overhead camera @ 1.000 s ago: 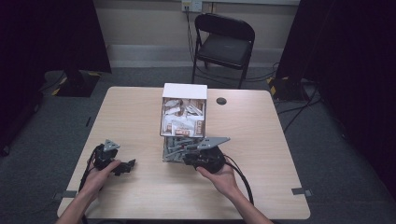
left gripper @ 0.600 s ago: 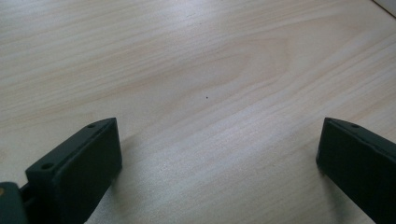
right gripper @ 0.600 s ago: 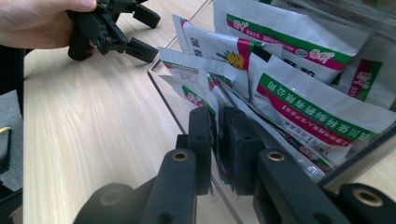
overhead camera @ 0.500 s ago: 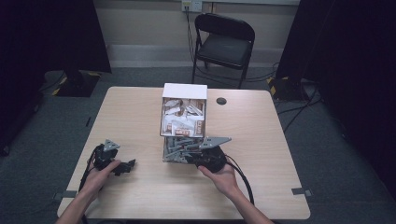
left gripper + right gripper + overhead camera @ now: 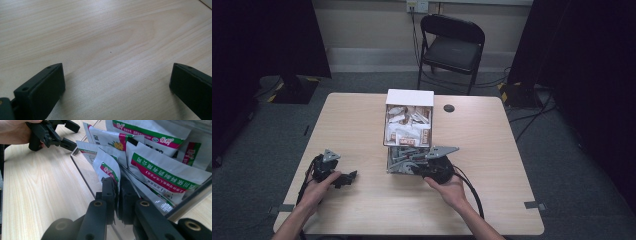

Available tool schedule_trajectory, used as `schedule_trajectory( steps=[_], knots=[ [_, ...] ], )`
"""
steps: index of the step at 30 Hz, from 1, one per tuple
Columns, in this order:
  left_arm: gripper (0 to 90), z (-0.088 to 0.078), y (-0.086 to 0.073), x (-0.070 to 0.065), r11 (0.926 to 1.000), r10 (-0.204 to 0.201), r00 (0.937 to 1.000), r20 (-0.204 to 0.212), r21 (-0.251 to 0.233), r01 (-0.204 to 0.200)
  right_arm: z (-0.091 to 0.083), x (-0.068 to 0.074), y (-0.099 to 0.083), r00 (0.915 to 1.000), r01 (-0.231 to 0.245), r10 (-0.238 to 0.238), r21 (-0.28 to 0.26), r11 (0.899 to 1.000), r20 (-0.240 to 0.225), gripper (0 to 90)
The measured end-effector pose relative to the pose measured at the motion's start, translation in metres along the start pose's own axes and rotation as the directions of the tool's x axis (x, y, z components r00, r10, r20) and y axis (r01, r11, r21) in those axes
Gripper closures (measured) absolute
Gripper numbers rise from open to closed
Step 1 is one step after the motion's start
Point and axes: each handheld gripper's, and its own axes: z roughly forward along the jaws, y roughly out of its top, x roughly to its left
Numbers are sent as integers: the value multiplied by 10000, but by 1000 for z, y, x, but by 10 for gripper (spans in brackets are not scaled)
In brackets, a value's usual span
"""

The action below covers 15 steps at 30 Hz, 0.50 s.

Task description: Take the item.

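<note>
A clear box (image 5: 100,182) of white packets (image 5: 160,173) stands at mid-table (image 5: 492,150), seen from above just before a white carton (image 5: 409,97). The right gripper view shows the right gripper (image 5: 117,195) closed on one packet (image 5: 107,168) at the box's edge, a grip unreadable from above. The left gripper (image 5: 117,82), jaws wide and empty, rests on bare wood at the table's left.

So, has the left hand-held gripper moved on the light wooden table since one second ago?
No. The left hand-held gripper stays at the same spot, left of the clear box of sachets, near the light wooden table's front edge.
</note>
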Motion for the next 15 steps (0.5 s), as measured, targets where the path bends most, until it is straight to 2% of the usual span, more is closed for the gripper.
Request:
schedule_trajectory(
  steps=[5, 15],
  knots=[
    [0, 0, 0, 0, 10000, 1, 10000, 0, 2, -1, 1, 1, 0, 9997, 216, -217, 79, 9997, 80, 861],
    [0, 0, 0, 0, 10000, 0, 10000, 2, 2, 0, -1, -1, 0, 9998, -36, 34, -110, 9999, -189, 899]
  ],
)
